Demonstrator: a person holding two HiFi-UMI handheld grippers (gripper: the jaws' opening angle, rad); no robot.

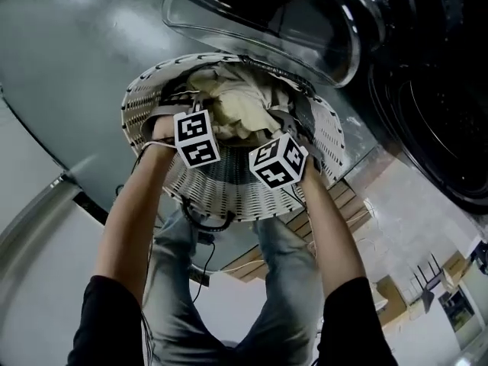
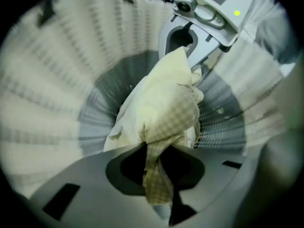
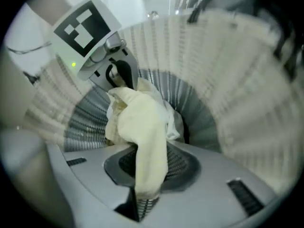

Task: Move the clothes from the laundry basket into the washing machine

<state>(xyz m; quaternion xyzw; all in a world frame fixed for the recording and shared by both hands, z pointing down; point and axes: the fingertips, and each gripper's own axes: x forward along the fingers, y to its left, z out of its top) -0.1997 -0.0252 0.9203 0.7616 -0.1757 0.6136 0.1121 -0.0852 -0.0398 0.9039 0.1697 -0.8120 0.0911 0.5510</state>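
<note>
A pale yellow checked garment (image 1: 236, 109) hangs bunched over the white woven laundry basket (image 1: 221, 193), and both grippers grip it. In the left gripper view my left gripper (image 2: 156, 175) is shut on a twisted fold of the garment (image 2: 166, 108), above the basket's grey bottom. In the right gripper view my right gripper (image 3: 142, 184) is shut on another fold of the garment (image 3: 142, 127). Each gripper shows in the other's view, close across the cloth. In the head view the marker cubes hide the jaws. The washing machine's open glass door (image 1: 259, 14) is just beyond the basket, with the dark drum opening (image 1: 435, 120) at the right.
More clothes lie in the basket under the yellow one. The person's jeans-clad legs (image 1: 183, 280) and a black cable (image 1: 206, 223) are below the basket. Cardboard boxes (image 1: 351, 200) stand on the floor at the right. The door's rim hangs close over the basket's far edge.
</note>
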